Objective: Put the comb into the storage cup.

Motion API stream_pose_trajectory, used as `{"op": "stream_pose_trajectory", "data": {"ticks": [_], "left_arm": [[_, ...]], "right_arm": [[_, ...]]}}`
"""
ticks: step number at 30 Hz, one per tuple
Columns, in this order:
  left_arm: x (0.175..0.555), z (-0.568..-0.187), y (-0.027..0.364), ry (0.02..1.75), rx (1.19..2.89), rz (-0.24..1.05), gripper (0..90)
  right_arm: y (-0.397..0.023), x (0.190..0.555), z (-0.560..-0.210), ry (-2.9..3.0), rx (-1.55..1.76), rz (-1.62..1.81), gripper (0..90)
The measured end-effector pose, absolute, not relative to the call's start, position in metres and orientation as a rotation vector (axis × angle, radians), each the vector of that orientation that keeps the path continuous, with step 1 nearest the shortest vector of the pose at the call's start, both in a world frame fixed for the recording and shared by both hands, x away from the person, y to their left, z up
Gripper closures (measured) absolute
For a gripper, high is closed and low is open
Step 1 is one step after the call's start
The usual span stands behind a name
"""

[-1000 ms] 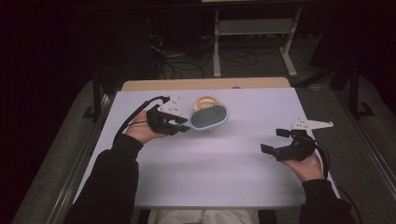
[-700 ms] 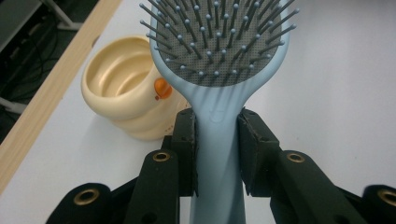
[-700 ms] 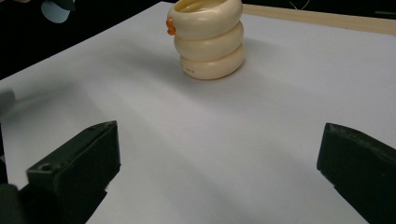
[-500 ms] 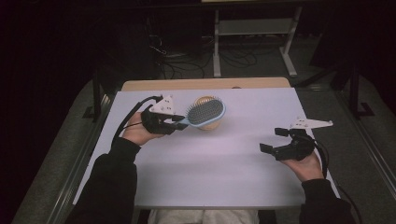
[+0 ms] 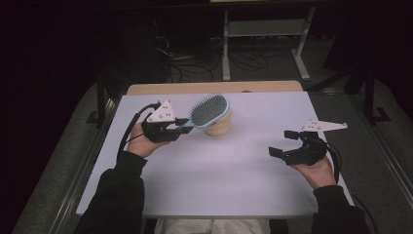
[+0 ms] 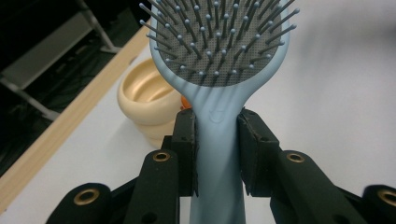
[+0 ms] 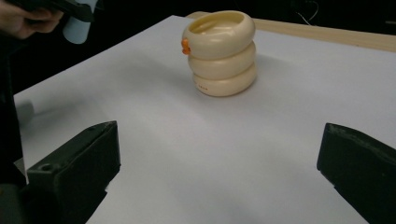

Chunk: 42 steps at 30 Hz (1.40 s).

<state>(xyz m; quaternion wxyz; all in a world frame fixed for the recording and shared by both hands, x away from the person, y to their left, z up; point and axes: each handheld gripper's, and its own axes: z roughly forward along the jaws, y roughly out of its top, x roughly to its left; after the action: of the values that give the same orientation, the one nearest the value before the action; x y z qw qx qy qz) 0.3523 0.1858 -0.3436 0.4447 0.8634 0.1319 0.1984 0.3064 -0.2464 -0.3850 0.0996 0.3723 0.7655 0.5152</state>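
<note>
The left claw (image 5: 176,127) stays clamped on the hairbrush (image 5: 209,110) handle and has tipped the head up, bristles now facing the camera, lifting it over the cream cup (image 5: 218,126). It looks bound for the cup. The right claw (image 5: 281,143) rests apart, empty, on the tabletop (image 5: 234,180).

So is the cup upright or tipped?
Upright: the cup stands on its base on the table, open mouth up.
</note>
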Motion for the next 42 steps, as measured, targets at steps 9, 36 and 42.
{"op": "stream_pose_trajectory", "data": {"ticks": [9, 36, 42], "left_arm": [[0.345, -0.346, 0.184, 0.351, 2.080, 0.565, 70.2], [0.338, -0.352, 0.168, 0.391, 1.987, 0.599, 70.3], [0.336, -0.354, 0.164, 0.402, 1.964, 0.614, 70.2]], "right_arm": [[-0.236, 0.309, -0.372, 2.281, 1.061, 1.550, 0.0], [-0.184, 0.331, -0.327, 2.317, 0.931, 1.645, 0.0], [-0.178, 0.335, -0.323, 2.308, 0.930, 1.676, 0.0]]}}
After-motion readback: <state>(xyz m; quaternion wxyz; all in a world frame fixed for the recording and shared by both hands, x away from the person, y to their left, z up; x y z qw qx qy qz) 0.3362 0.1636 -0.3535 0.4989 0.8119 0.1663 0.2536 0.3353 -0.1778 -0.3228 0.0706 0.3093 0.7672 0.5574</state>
